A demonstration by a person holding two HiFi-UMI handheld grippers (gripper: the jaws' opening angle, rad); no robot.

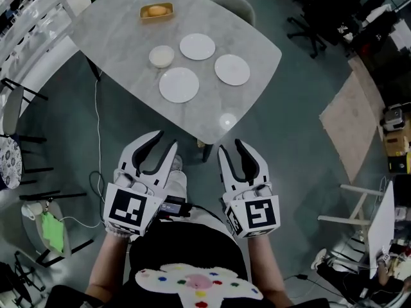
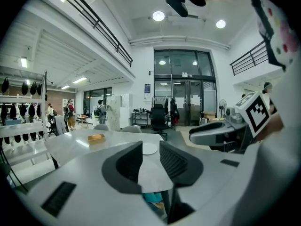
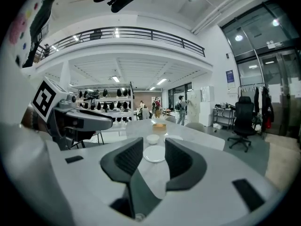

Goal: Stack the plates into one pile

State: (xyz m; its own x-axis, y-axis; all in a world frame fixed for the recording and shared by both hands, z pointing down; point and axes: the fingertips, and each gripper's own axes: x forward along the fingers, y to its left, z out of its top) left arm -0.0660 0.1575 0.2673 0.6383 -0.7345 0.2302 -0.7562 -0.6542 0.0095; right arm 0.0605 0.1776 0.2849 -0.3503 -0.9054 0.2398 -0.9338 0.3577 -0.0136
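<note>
Three white plates lie apart on the marble table [image 1: 122, 37]: a near one [image 1: 179, 85], a far one [image 1: 197, 46] and a right one [image 1: 232, 69]. My left gripper [image 1: 164, 140] and right gripper [image 1: 232, 146] hover side by side over the floor, short of the table's near corner, both open and empty. In the left gripper view, one plate [image 2: 149, 149] shows far off between the open jaws of the left gripper [image 2: 150, 144]. The right gripper view looks past the right gripper [image 3: 154, 141] at a plate [image 3: 154, 153].
A small white bowl [image 1: 161, 56] stands left of the plates, and a wooden tray [image 1: 157, 11] with something orange sits at the far end. A black office chair [image 1: 314, 24] stands on the floor to the right; racks and chairs line the left. People stand far back.
</note>
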